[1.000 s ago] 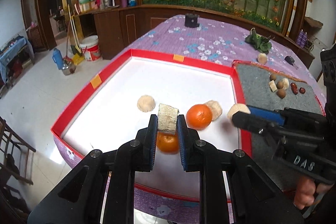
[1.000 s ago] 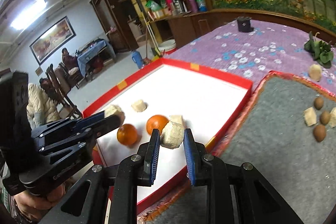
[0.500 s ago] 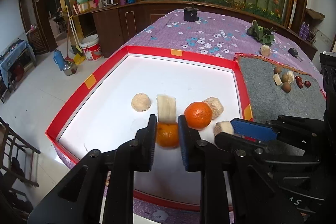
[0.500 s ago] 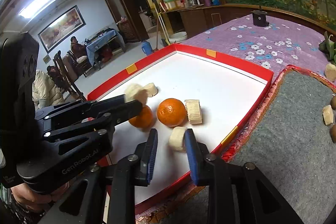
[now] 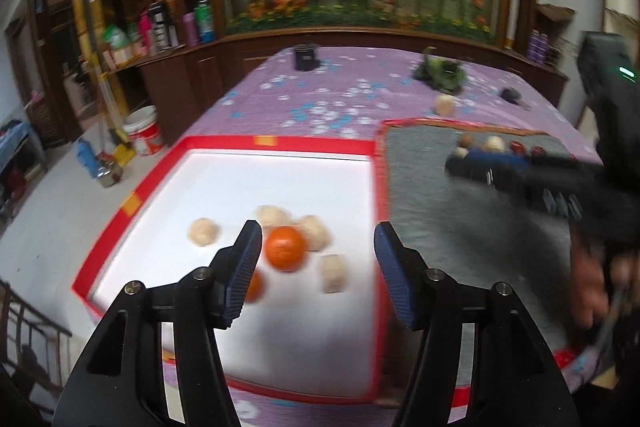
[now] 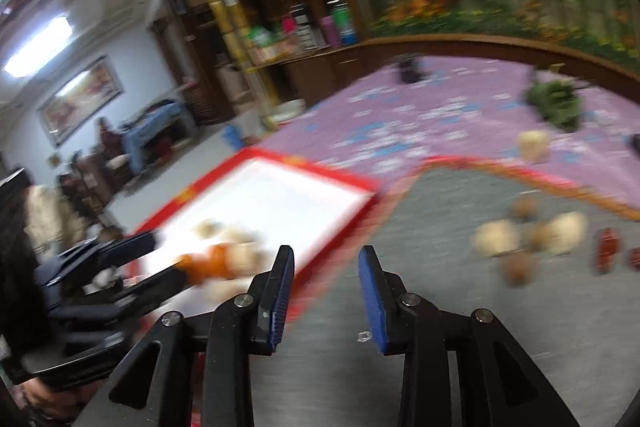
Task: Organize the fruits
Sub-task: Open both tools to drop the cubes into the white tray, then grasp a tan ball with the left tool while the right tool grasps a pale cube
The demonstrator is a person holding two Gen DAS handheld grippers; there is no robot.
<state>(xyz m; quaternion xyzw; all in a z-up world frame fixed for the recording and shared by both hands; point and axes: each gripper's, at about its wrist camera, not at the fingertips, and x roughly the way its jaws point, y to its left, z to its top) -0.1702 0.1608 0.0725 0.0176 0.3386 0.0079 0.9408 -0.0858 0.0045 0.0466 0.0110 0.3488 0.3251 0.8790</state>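
My left gripper (image 5: 316, 259) has let go: a second ago its jaws pinched a pale banana chunk, and now they stand spread wide with nothing between them, hanging above the near part of the red-rimmed white tray (image 5: 132, 203). In that tray lie two oranges, one (image 5: 285, 248) in plain view and the other (image 5: 253, 286) half hidden behind my left finger, with four pale chunks around them, the nearest chunk (image 5: 333, 273) just right of the first orange. To the right, my right gripper (image 6: 326, 291) has also dropped its chunk and swung off the tray; its jaws are spread and empty over the grey mat (image 6: 440, 307), where more pale chunks, small brown fruits and red dates lie blurred (image 6: 528, 239).
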